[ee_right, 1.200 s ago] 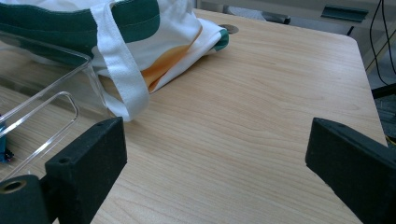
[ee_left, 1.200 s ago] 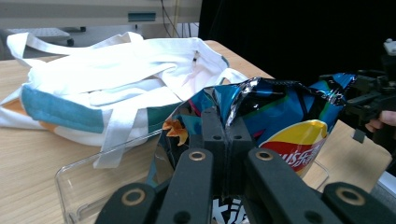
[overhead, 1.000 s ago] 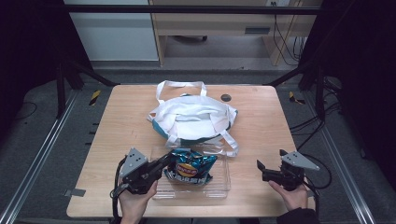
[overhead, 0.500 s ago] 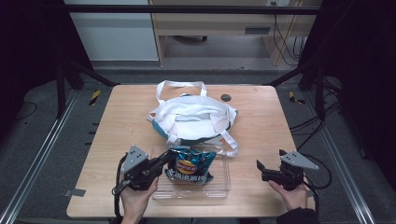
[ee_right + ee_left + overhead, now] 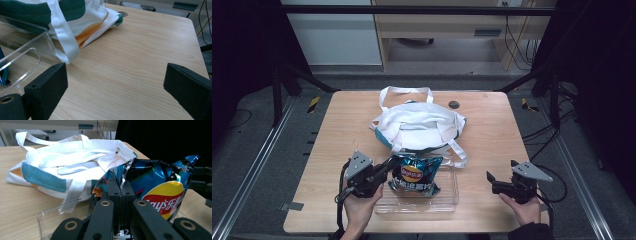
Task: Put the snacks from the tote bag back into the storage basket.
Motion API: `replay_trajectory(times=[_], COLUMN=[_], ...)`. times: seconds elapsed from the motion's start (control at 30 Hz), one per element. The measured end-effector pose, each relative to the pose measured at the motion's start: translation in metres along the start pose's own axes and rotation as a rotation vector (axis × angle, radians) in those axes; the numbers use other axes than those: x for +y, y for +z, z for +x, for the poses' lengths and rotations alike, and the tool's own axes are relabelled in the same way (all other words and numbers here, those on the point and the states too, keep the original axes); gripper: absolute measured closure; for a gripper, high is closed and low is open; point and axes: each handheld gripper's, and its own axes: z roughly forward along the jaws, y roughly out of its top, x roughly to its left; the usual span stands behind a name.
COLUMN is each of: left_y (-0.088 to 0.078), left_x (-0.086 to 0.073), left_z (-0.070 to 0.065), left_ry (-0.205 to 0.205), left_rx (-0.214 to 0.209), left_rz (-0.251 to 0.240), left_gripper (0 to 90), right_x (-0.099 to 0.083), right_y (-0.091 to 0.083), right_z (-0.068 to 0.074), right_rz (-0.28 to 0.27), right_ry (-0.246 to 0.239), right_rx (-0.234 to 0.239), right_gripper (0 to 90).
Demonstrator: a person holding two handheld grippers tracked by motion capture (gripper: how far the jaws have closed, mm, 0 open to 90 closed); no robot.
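Note:
A blue chip bag [image 5: 416,175] [image 5: 160,187] with a red and yellow logo stands tilted in a clear plastic tray [image 5: 452,200] [image 5: 47,220] near the table's front edge. My left gripper [image 5: 393,162] [image 5: 121,187] is shut on the bag's crimped upper left edge. The bag's bottom is still inside the tray. My right gripper [image 5: 489,182] [image 5: 115,82] rests open over bare wood to the right of the tray, its jaws wide apart with nothing between them.
A white tote bag [image 5: 419,125] [image 5: 70,160] [image 5: 82,15] with teal trim lies just behind the tray, one strap [image 5: 63,35] draped against the tray wall [image 5: 30,50]. A dark round grommet [image 5: 454,104] sits at the table's back right.
My left gripper has drawn the chip bag slightly up and to the left, so it stands more upright in the tray. The right gripper has stayed put.

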Motion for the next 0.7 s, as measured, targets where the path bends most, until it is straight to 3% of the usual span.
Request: replay_trajectory(times=[0.7], left_y=[0.020], left_x=[0.007], left_z=[0.006], left_ry=[-0.011], left_rx=[0.009], left_rz=[-0.005], left_gripper=[89.5], right_x=[-0.001], right_y=[0.002], right_z=[0.000], right_rz=[0.013], right_ry=[-0.005], right_rx=[0.003], right_gripper=[5.5])
